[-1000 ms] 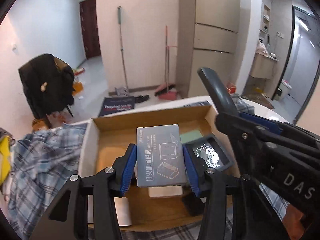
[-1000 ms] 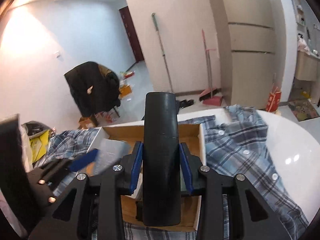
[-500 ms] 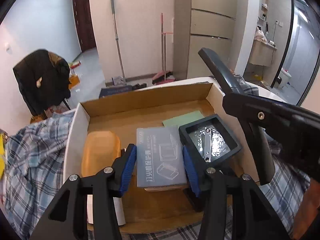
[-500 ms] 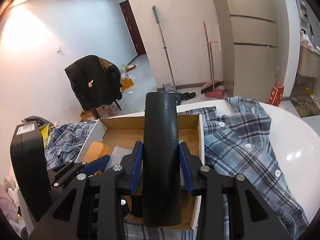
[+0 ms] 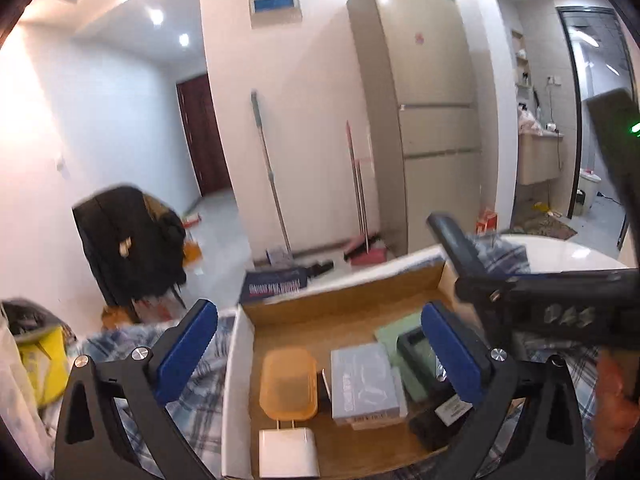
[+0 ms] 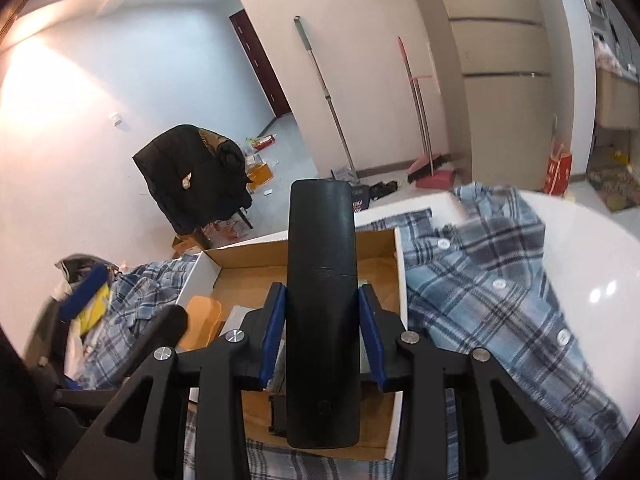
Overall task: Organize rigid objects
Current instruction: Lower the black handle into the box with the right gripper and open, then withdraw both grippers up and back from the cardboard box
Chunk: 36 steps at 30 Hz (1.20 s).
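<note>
Our left gripper [image 5: 320,344] is opening wide over the shallow cardboard box [image 5: 344,300], nothing pinched; our right gripper [image 6: 320,328] is clamping the long black plastic remote [image 6: 322,320].

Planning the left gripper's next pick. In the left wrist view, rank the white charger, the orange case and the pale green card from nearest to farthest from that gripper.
From the left gripper, whose jaws are opening with nothing between them:
1. White charger, bottom of the view.
2. Orange case, just beyond it.
3. Pale green card, farther, to the right.
</note>
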Available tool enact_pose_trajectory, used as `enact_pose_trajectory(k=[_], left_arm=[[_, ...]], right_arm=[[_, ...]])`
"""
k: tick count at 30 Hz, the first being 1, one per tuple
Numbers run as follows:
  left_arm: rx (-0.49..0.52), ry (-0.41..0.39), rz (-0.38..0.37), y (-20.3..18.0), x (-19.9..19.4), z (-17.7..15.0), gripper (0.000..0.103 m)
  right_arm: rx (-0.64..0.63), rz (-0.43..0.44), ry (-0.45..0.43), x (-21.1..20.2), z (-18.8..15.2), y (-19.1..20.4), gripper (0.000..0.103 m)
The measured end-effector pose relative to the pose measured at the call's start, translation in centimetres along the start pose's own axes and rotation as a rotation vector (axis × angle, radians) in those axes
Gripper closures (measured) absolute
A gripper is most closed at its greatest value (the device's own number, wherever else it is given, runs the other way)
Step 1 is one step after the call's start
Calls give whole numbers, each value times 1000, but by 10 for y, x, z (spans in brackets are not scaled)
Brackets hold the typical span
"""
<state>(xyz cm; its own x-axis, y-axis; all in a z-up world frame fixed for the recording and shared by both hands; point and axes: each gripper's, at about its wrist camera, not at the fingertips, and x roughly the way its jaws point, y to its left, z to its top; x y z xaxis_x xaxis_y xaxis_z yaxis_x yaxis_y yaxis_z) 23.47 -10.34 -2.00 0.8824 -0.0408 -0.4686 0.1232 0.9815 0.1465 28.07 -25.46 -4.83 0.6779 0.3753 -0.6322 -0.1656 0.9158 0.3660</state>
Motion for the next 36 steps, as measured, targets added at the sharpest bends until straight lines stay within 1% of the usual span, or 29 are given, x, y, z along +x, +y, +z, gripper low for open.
enact_pose_trajectory(k=[3, 5, 7, 10, 13, 15, 17, 18, 20, 21, 22, 25, 27, 29, 30, 33, 36], left_arm=[[-47, 40, -11, 19, 14, -4, 0], [-104, 46, -34, 32, 18, -4, 0], [-157, 31, -60, 44, 15, -3, 0], [-207, -7, -86, 55, 7, -2, 0], [-225, -42, -100, 60, -1, 2, 0], [-223, -47, -97, 60, -5, 2, 0], [-214, -43, -80, 58, -4, 3, 0], [-217, -49, -78, 56, -5, 3, 0], [-241, -78, -60, 58, -11, 5, 0], [-250, -96, -50, 58, -16, 8, 0], [-256, -125, -56, 59, -23, 11, 0], [-259, -212, -61, 62, -44, 18, 0], [-255, -244, -61, 63, -54, 24, 0], [-257, -268, -34, 63, -62, 28, 0], [-256, -267, -24, 63, -64, 30, 0], [-246, -285, -43, 63, -82, 35, 0], [-207, -354, -16, 64, -119, 36, 0]], right_arm=[[-13, -13, 4, 3, 0, 0, 68], [-14, -16, 14, 6, -1, 0, 68], [-14, -19, 26, 10, -3, -1, 68], [-30, -28, 48, 18, -6, 0, 68], [-45, -34, 77, 27, -11, 1, 68], [-54, -46, 85, 30, -13, 2, 67], [-60, -59, 68, 28, -13, 2, 63], [-68, -50, 59, 26, -12, 2, 57], [-79, -51, 33, 21, -10, 4, 50], [-84, -60, 21, 18, -10, 5, 43], [-87, -69, 10, 16, -9, 6, 41], [-95, -89, -5, 10, -7, 8, 41], [-93, -95, -21, 4, -6, 10, 41], [-103, -118, -33, -2, -7, 13, 41], [-110, -134, -41, -6, -8, 15, 41], [-141, -144, -76, -28, -9, 20, 41], [-186, -148, -145, -64, -10, 30, 41]])
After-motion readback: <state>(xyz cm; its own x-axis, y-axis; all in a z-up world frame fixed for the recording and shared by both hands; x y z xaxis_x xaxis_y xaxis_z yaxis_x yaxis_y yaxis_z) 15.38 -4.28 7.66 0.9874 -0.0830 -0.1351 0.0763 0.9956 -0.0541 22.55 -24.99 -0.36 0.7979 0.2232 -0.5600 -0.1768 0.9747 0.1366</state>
